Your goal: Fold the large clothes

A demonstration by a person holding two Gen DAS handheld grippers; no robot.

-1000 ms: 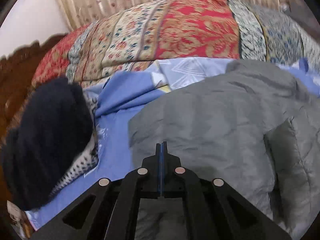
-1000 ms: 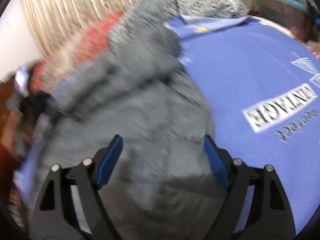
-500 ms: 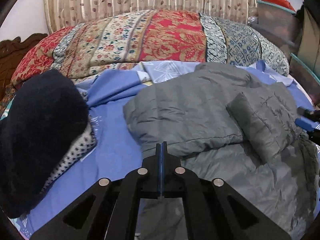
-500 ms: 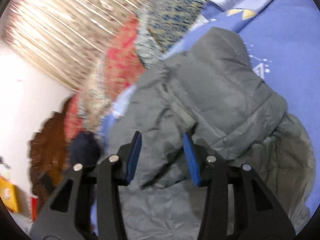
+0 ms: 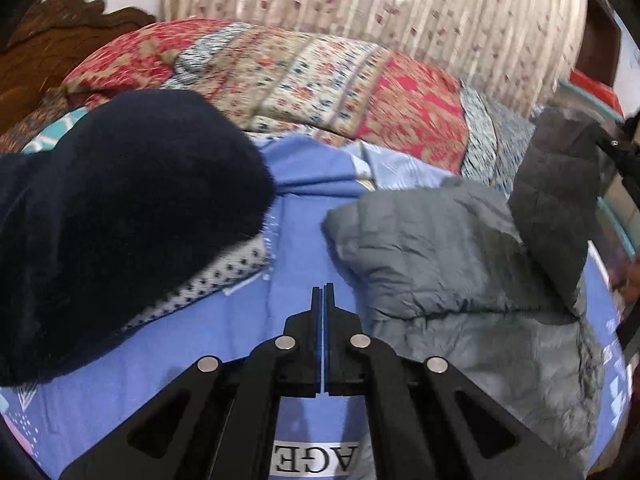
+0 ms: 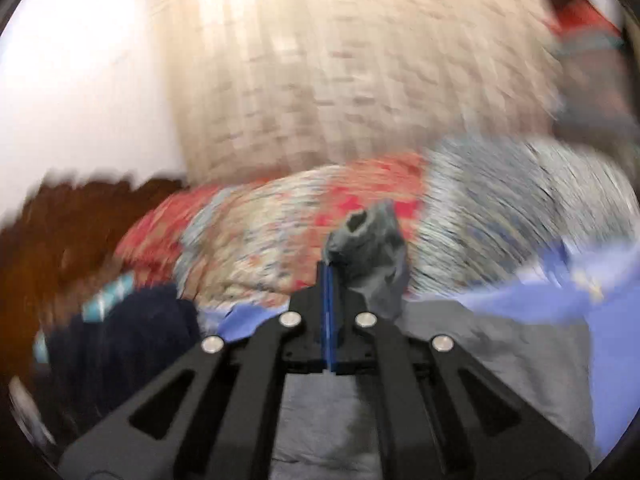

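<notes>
My left tool [image 5: 322,294] is pressed fully closed on nothing above the blue printed bedsheet [image 5: 296,240]. My right tool [image 6: 328,276] is clamped on a sleeve of the grey quilted puffer jacket [image 5: 460,264], which lies just right of centre on the bed; beyond sits a patchwork floral quilt [image 5: 320,84].

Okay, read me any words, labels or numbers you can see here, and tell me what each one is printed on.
"AGE": upside-down letters in a white box on the blue bedsheet, partly hidden by the left gripper.
White marks at the sheet's right edge: too blurred and cut off to read.
Right wrist view: too blurred; no text readable.
</notes>
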